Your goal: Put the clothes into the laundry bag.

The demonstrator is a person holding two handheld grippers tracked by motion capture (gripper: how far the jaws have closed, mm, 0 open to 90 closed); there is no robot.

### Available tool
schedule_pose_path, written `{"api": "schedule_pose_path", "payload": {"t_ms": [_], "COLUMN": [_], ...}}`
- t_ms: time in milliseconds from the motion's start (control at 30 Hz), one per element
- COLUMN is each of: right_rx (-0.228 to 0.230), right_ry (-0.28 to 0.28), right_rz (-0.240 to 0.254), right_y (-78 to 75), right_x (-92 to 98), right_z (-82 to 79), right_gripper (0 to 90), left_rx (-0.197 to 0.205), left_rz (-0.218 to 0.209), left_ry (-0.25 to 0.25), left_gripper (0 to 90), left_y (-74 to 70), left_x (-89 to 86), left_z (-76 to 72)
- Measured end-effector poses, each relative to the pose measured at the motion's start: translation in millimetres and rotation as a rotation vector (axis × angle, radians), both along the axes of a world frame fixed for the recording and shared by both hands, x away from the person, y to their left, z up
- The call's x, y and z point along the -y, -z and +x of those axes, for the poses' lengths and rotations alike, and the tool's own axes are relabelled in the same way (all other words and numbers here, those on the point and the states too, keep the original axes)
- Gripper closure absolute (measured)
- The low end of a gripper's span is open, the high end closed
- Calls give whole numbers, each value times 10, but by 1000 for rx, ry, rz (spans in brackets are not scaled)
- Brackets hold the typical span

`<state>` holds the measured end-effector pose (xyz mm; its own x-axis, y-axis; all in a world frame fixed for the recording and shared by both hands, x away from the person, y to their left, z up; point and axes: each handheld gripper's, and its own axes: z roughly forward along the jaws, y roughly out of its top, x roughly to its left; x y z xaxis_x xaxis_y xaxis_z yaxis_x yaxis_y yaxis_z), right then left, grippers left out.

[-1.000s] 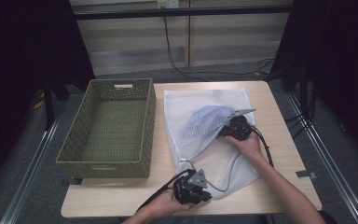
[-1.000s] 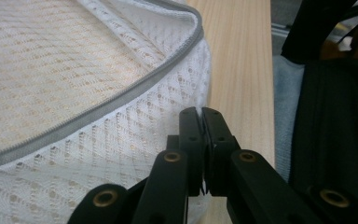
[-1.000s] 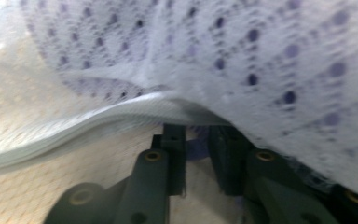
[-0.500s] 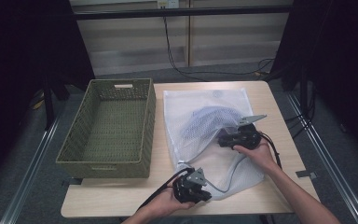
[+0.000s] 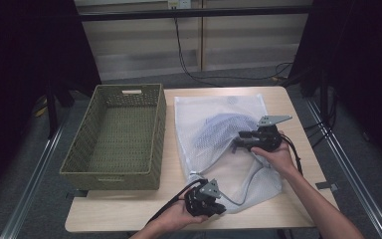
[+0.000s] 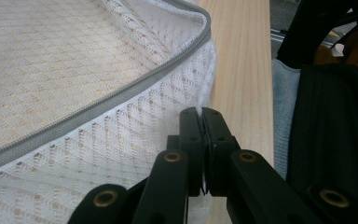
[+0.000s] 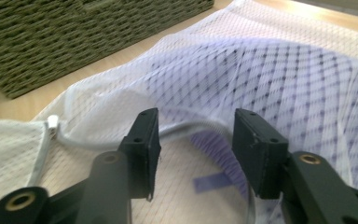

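Right gripper [image 5: 242, 141] lifted, opening, mesh bag [image 5: 214, 124] beneath

We see the right gripper [image 5: 236, 144] lift off the mesh bag [image 5: 214, 119] and shift toward the table's right edge; a second ago it sat low on the bag's middle, pressed into the fabric. Its jaws have just been opening: in the right gripper view they stand apart with nothing between them, the bag's zip edge [image 7: 186, 126] running past beyond the pads. The right hand [image 5: 278, 154] draws back with it, the forearm angling more to the right. The bag under it sits slightly fuller where the gripper was pressing, the blue-striped garment [image 5: 224, 124] inside now more exposed.
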<state>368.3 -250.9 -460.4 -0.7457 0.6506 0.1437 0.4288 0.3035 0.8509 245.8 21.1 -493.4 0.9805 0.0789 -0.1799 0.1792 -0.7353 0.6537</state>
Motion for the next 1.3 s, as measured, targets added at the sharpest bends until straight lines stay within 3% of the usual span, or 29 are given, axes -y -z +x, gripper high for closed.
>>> {"api": "schedule_pose_path", "payload": {"t_ms": [67, 100, 233, 367, 500, 733, 967, 1133, 1300], "right_rx": [-4, -5, -13, -19, -29, -35, -33, -14, -8], "right_ry": [-15, -13, -16, -7, 16, 33, 31, 64, 71], "right_rz": [-9, -19, -52, -87, -113, -114, -105, -98, -115], "right_y": [8, 19, 74, 101, 157, 187, 178, 151, 167], "right_x": [-31, -45, -89, -135, -154, -143, -127, -128, -167], "right_z": [36, 45, 79, 112, 157, 186, 165, 169, 212], "right_gripper": [508, 505, 512, 573, 699, 892, 895, 763, 712], "left_rx": [-6, -18, -18, -22, -21, -20, -22, -17, -17], "left_rz": [-9, -46, -8, -6, -3, -2, -7, -7, -5], "left_ry": [-9, -21, -10, -20, -20, -17, -17, -9, -6], "left_gripper": [879, 879, 879, 879, 879, 878, 878, 877, 875], "left_y": [8, 34, 11, 11, 10, 8, 11, 11, 9], "left_x": [-1, 7, 0, 1, 0, 0, 0, 0, 0], "left_z": [-2, -11, 17, 18, 20, 18, 17, 23, 25]}}
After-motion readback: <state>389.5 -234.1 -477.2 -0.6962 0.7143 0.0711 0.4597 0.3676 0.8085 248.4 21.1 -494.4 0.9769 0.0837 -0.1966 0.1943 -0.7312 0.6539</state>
